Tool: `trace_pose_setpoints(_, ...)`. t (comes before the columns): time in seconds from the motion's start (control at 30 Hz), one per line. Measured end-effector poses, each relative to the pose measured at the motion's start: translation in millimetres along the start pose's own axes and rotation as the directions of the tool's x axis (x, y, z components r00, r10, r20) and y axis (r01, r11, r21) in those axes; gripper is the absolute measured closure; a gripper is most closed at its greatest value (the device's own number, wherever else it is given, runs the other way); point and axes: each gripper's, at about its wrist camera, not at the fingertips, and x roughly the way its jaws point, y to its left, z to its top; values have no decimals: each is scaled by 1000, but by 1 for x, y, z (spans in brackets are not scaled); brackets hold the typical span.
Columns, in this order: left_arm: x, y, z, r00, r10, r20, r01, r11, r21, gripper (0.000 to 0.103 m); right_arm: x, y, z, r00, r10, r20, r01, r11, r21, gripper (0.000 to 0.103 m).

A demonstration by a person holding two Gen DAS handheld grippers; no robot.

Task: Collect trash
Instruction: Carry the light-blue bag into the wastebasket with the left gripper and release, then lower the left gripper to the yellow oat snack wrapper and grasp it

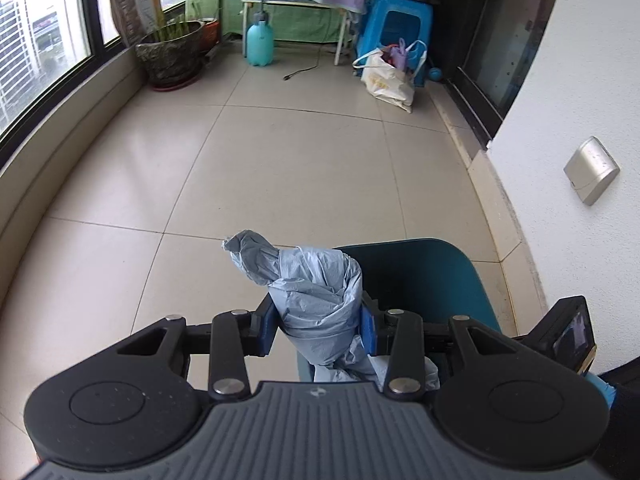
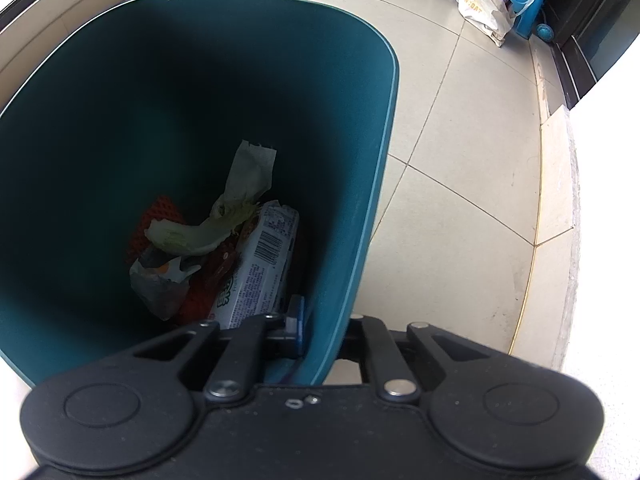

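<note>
My left gripper (image 1: pixel 318 326) is shut on a rolled grey-blue trash bag (image 1: pixel 316 280), whose twisted end sticks up past the blue pads. It is held above a teal bin (image 1: pixel 440 276), of which only part shows behind the bag. In the right wrist view my right gripper (image 2: pixel 320 330) is shut on the near wall of the teal bin (image 2: pixel 360 220), one blue pad inside the rim. On the bin's floor lie a white snack wrapper (image 2: pixel 260 264), a lettuce leaf (image 2: pixel 188 236), a torn paper piece (image 2: pixel 252 172) and orange netting (image 2: pixel 160 212).
Beige floor tiles stretch ahead. Far off stand a plant pot (image 1: pixel 170 56), a light-blue spray bottle (image 1: pixel 259 42), a green-draped bench (image 1: pixel 292 20), a blue stool (image 1: pixel 394 32) and a white shopping bag (image 1: pixel 388 76). A white wall (image 1: pixel 560 100) with a metal cover plate (image 1: pixel 592 170) rises on the right.
</note>
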Motion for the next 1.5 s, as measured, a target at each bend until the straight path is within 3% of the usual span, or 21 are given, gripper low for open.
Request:
trace_pose_setpoints(0.13,43,-36,-4,995,-62,-78,67,996,58,64,0,0,0,1000,0,0,0,1000,0,95)
trace_pose_setpoints(0.3,92,-59,-20,983,-55,-175,72,993,93,64,1,0,0,1000,4,0,-4,1000,1,95)
trace_pose_setpoints(0.53,163,-71,-43,952,7,-306,36,991,133,64,-1,-3,-1,1000,9,1,-9,1000,1,95)
trace_pose_setpoints(0.63,189,-76,-55,927,1,-374,52,990,133,63,-1,-4,-1,1000,9,2,-9,1000,0,95)
trace_pose_setpoints(0.73,201,-84,-66,923,53,-382,22,981,191,62,-1,-4,-2,1000,10,2,-10,1000,-2,95)
trace_pose_setpoints(0.8,207,-86,-69,917,70,-393,13,979,204,56,-1,-3,-2,1000,11,1,-11,1000,-6,95)
trace_pose_setpoints(0.87,209,-85,-70,913,38,-407,38,983,177,45,-1,-3,-2,1000,11,1,-11,1000,-7,94)
trace_pose_setpoints(0.93,208,-82,-69,916,25,-401,42,987,157,37,-1,-2,-2,1000,11,1,-11,1000,-7,94)
trace_pose_setpoints(1.17,191,-79,-64,929,-38,-368,84,990,110,36,0,-1,-2,1000,11,1,-11,1000,-6,94)
trace_pose_setpoints(1.5,110,-50,-46,971,-109,-212,126,990,65,36,1,-1,-2,1000,9,1,-9,1000,-7,94)
